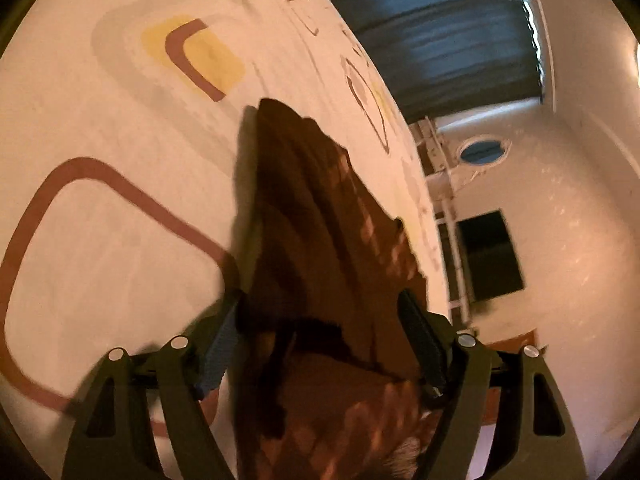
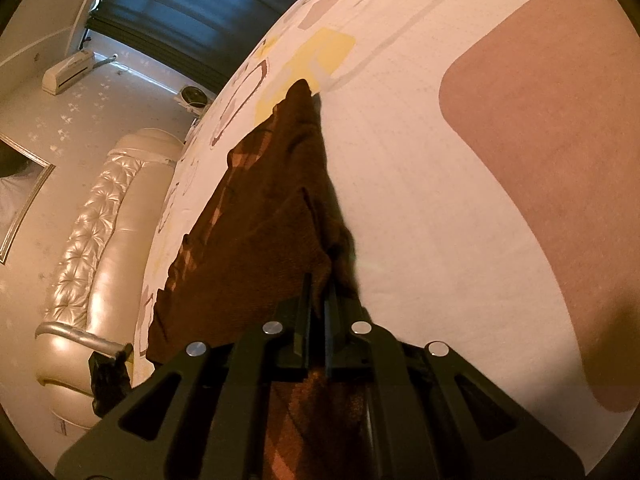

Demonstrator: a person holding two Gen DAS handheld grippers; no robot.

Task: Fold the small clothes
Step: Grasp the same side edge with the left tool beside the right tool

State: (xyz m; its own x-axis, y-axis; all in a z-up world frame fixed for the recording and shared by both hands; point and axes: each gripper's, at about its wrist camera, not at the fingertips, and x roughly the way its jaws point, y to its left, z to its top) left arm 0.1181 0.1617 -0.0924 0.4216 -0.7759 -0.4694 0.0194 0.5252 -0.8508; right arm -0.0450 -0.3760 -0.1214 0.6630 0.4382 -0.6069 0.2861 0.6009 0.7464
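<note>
A dark brown patterned knit garment (image 1: 320,208) lies stretched along the white patterned bedsheet (image 1: 120,240). My left gripper (image 1: 320,320) is open wide. The cloth runs between its two fingers (image 1: 420,328), which sit at its edges without squeezing it. In the right wrist view the same garment (image 2: 264,220) runs from my right gripper (image 2: 318,300) away to a pointed far corner. The right gripper is shut on a bunched fold of the garment's near edge, lifting it slightly off the sheet (image 2: 420,200).
The sheet carries maroon outlines (image 1: 48,216), yellow patches (image 1: 212,56) and a large pink-brown shape (image 2: 540,140). A padded cream headboard (image 2: 100,240) borders the bed on the left of the right wrist view. A dark curtain (image 1: 440,32) and pale walls lie beyond.
</note>
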